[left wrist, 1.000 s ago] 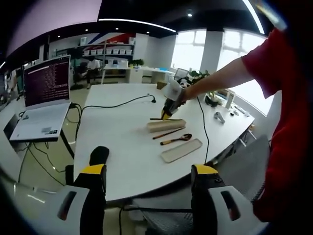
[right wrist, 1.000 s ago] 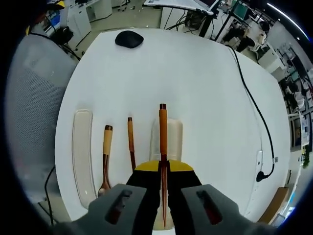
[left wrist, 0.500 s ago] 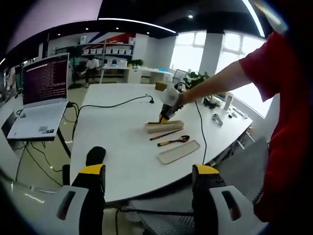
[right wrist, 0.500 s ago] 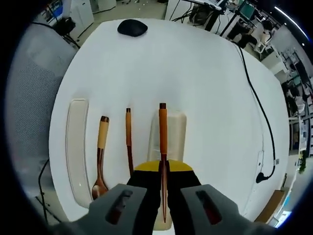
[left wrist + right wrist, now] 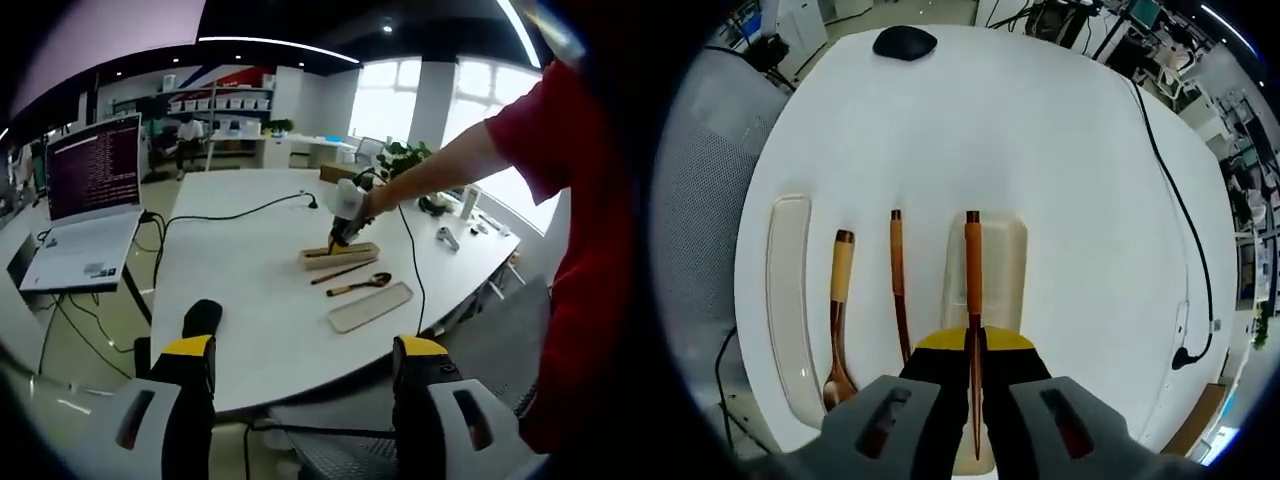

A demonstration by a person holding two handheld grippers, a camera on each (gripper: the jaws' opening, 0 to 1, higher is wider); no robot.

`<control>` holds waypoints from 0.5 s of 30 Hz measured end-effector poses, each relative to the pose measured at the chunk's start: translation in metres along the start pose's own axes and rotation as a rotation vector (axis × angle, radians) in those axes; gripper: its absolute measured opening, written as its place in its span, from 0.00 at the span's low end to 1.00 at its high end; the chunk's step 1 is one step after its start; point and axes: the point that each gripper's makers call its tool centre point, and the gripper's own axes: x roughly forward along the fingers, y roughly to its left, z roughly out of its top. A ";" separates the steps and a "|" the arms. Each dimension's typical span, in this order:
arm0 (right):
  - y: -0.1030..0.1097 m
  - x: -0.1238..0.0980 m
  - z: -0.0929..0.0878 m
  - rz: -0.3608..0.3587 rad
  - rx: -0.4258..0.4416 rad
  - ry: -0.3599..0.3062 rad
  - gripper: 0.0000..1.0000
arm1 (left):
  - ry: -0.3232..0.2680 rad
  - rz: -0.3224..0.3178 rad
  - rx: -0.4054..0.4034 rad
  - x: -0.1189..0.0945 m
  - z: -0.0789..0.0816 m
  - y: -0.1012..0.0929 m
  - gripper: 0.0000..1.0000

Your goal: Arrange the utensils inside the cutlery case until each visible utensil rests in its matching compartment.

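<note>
My right claw [image 5: 975, 345] is clamped on a wooden chopstick [image 5: 972, 270], which runs straight out toward 12 o'clock from the jaws, over the open case [image 5: 1004, 262] on the white counter [image 5: 1040, 150]. At about 10 o'clock from the claw lie a second chopstick [image 5: 898, 275], then the spoon [image 5: 838, 310], then the case lid [image 5: 785, 300], side by side and apart. My left claw [image 5: 300, 365] is spread wide with nothing in it, off the counter's near edge.
</note>
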 end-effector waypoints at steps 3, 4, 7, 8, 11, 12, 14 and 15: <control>-0.001 0.001 0.000 0.003 0.003 0.006 0.00 | 0.000 0.003 0.000 0.000 0.000 0.000 0.74; 0.000 0.002 -0.001 0.010 0.002 0.013 0.00 | 0.001 0.004 -0.003 0.000 0.000 0.000 0.74; -0.001 0.003 -0.002 0.011 -0.004 0.014 0.00 | 0.004 0.005 -0.007 0.001 -0.002 0.000 0.74; 0.000 0.003 -0.002 0.017 -0.001 0.015 0.00 | 0.006 0.004 -0.006 0.001 -0.002 0.000 0.74; 0.000 0.004 -0.003 0.014 -0.004 0.014 0.00 | 0.010 0.005 -0.003 0.002 -0.003 0.000 0.74; 0.000 0.004 -0.003 0.014 -0.003 0.014 0.00 | 0.010 0.007 -0.002 0.002 -0.003 0.000 0.74; 0.001 0.006 -0.003 0.022 -0.006 0.016 0.00 | 0.012 0.007 -0.002 0.001 -0.003 0.000 0.74; 0.002 0.008 -0.003 0.027 -0.011 0.018 0.00 | 0.015 0.007 0.000 0.001 -0.002 0.000 0.74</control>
